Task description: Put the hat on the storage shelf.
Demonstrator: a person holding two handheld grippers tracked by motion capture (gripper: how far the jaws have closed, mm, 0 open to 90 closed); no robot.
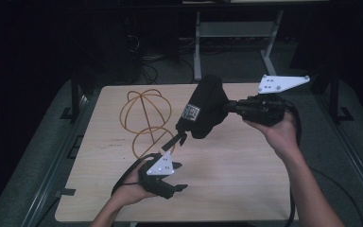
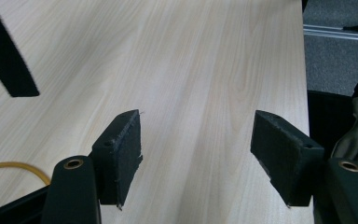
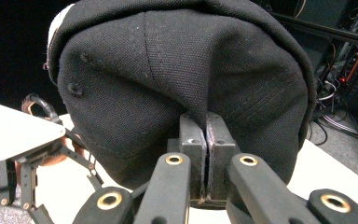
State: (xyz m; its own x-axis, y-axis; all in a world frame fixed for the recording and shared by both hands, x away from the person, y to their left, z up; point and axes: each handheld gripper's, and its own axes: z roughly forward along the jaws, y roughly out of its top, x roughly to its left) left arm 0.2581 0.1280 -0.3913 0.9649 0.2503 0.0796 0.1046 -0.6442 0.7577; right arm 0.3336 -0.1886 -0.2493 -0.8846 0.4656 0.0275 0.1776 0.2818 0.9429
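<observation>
Right gripper (image 1: 231,107) fingers pinching black cap (image 1: 203,108) above table (image 1: 246,179), left gripper (image 1: 177,176) fingers spread, nothing between

The high view is dim and grainy: the desk (image 1: 227,179) catches soft light from above while the far room sinks into near black. In the left gripper view the wood is bright, evenly lit and sharp, with faint shadows. In the right gripper view the black cap (image 3: 177,84) shows crisp weave; the background is dark and blurred.

Looking like a lab or workshop. Pale wood table (image 1: 246,189) sitting on grey carpet (image 1: 236,64); cables (image 1: 144,56) and a metal frame (image 1: 234,29) lying along the dark top of the frame.
</observation>
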